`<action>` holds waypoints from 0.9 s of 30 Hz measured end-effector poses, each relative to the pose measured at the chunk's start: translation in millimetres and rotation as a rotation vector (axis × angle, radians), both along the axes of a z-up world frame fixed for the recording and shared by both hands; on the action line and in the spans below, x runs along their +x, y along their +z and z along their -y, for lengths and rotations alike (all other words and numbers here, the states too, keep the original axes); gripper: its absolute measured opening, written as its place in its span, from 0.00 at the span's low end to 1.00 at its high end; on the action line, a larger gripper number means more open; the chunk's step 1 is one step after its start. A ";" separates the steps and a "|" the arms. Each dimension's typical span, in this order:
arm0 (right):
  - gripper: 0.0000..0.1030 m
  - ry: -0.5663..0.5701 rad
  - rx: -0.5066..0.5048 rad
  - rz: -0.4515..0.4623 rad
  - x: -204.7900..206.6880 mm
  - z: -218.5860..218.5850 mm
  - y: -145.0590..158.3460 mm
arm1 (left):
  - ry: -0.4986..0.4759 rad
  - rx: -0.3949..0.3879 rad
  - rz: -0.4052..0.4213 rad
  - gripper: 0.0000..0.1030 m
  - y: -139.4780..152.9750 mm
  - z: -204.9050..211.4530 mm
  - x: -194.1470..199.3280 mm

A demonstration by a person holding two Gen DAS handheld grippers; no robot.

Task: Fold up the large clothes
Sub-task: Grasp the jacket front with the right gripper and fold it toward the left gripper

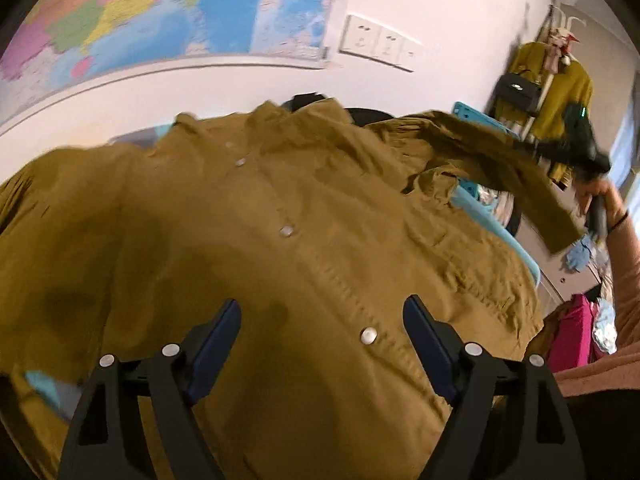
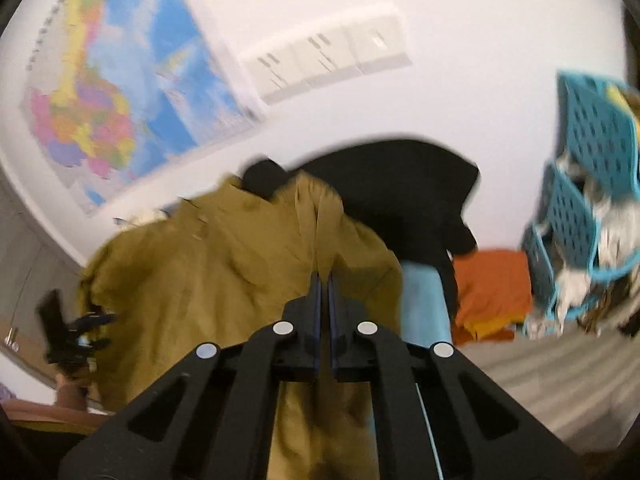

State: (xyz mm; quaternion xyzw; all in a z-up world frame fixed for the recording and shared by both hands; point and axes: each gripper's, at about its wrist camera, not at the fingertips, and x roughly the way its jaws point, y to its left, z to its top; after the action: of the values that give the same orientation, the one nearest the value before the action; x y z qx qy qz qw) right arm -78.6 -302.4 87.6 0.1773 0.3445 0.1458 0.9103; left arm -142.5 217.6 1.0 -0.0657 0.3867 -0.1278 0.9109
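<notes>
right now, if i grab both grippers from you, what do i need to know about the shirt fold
Left gripper: open, empty, above the shirt's buttoned front.
Right gripper: shut on the sleeve, which it holds lifted off the surface.
Olive shirt: spread front up on the light blue surface, buttons showing, collar toward the wall.
Done: shirt laid out, one sleeve gripped.
Left: probably bring that sleeve across the body, then the other sleeve and the body folds.

Ahead of me: map (image 1: 168, 12) on white wall, sockets (image 1: 378, 42) just right of it. Far right, mustard coat (image 1: 568, 92) and black bag (image 1: 518, 90) on a rack. Blue baskets (image 2: 592, 184) stacked at my right, orange cloth (image 2: 494, 284) beside them. Black garment (image 2: 400, 188) against wall.
</notes>
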 end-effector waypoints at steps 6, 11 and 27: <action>0.03 0.221 -0.059 0.069 -10.3 -83.1 65.7 | -0.086 -0.053 0.033 0.79 7.9 8.5 19.4; 0.03 0.441 -0.042 0.058 -2.2 -181.2 58.7 | -0.137 -0.098 0.053 0.79 9.3 8.2 27.2; 0.40 0.589 0.106 -0.161 120.8 -324.6 -73.2 | -0.002 -0.248 0.009 0.84 -1.6 -67.6 3.7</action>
State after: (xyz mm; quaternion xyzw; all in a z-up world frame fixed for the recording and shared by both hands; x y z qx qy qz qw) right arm 42.2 22.2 14.3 0.1280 0.4442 0.4065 0.7881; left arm -138.8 285.2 -0.5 -0.1770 0.3640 -0.1757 0.8974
